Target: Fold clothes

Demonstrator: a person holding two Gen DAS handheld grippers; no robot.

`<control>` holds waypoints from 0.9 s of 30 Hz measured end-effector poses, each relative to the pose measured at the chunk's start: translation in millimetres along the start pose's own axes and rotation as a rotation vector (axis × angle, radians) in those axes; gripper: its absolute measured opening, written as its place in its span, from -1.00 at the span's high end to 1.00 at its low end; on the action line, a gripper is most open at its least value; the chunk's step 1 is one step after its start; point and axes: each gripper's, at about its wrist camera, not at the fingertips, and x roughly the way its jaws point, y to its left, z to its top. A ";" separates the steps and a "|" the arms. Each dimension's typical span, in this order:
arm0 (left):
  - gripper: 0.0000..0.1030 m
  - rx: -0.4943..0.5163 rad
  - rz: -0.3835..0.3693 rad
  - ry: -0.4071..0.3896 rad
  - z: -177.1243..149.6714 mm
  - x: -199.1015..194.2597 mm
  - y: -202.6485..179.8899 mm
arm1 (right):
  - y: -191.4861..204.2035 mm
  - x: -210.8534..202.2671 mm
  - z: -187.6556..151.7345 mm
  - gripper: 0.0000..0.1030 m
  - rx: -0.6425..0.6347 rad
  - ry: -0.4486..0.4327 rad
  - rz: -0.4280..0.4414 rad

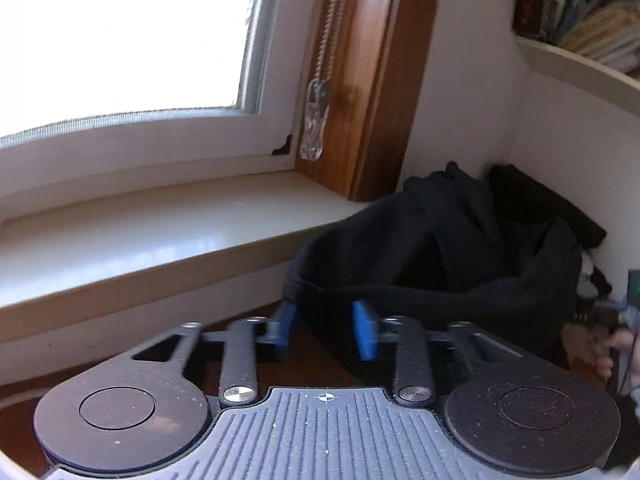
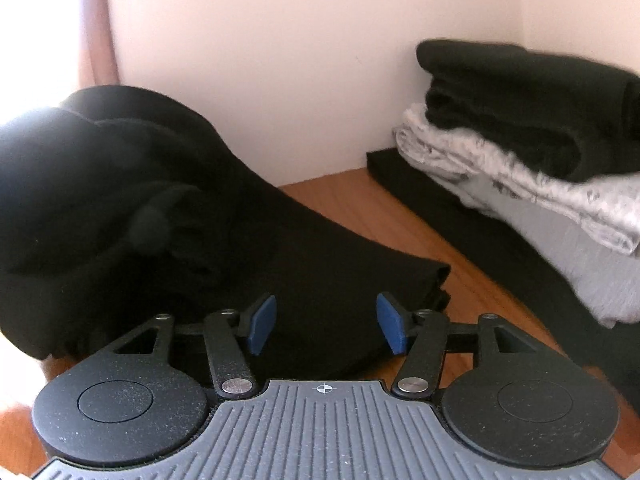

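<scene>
Black garment [image 2: 168, 208]: a dark knit piece is seen heaped on the wooden table [image 2: 348, 196], bunched high toward the window side and flattened into a folded edge toward the right gripper.
Same garment, left view [image 1: 432, 256]: it is piled in the corner where the window sill [image 1: 160, 224] meets the white wall, with a ribbed hem running across the front.
Left gripper [image 1: 326, 330]: its blue pads are held apart; the left pad lies at the hem's corner and the right pad in front of the cloth, but no pinch on the fabric can be made out. The frame is blurred here.
Right gripper [image 2: 326, 324]: the jaws are spread, poised over the flat lower part of the garment; the pads are not seen pressing on it.
Folded stack [image 2: 540, 152]: a black folded item is laid on top of pale grey patterned ones, set on a dark pad beside the right wall, well apart from the heaped garment.
Window [image 1: 120, 36]: bright and washed out, with a cord pull [image 1: 316, 120] hanging by the wooden frame.
Shelf [image 1: 580, 60]: books are held above the corner.
Person's hand [image 1: 612, 352]: partly seen at the right edge of the left view.
</scene>
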 end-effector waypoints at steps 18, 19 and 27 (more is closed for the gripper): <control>-0.60 0.156 -0.229 -0.079 3.1 9.4 -146.9 | -2.3 1.3 1.0 -0.18 0.030 0.002 0.018; -0.65 0.160 -0.234 -0.075 2.9 15.9 -153.4 | -2.8 0.9 0.9 -0.18 0.035 0.001 0.020; 0.68 0.186 -0.203 0.000 -8.7 52.3 -144.6 | -3.6 0.3 0.7 -0.18 0.046 -0.001 0.027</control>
